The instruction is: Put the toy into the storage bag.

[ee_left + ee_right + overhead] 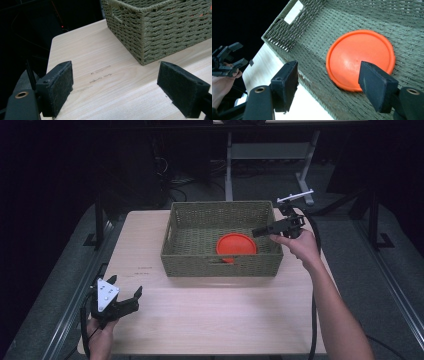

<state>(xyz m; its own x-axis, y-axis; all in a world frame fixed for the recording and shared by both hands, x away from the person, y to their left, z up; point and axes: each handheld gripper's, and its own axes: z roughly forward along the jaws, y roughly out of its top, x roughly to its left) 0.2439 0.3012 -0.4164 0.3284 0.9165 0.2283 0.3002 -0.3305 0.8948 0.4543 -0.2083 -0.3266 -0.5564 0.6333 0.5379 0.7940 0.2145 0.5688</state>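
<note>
Light wood table; faint dark marks on top; white metal stand behind, on floor

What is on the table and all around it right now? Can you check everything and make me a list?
Surface: light wooden table, faint dark smudges near its left side.
Job's things: green woven basket standing on the table; orange round lid lying flat inside it, toward the right.
Clutter: nothing seen.
Grippers: left gripper open, held low at the table's near left corner, holding nothing. Right gripper open, held over the basket's right end above the lid, holding nothing.
Cables: black cable trailing down beside the right forearm; cable bundle on the floor behind the table.
Surroundings: dark room, grey floor, white stand legs behind the table.
</note>
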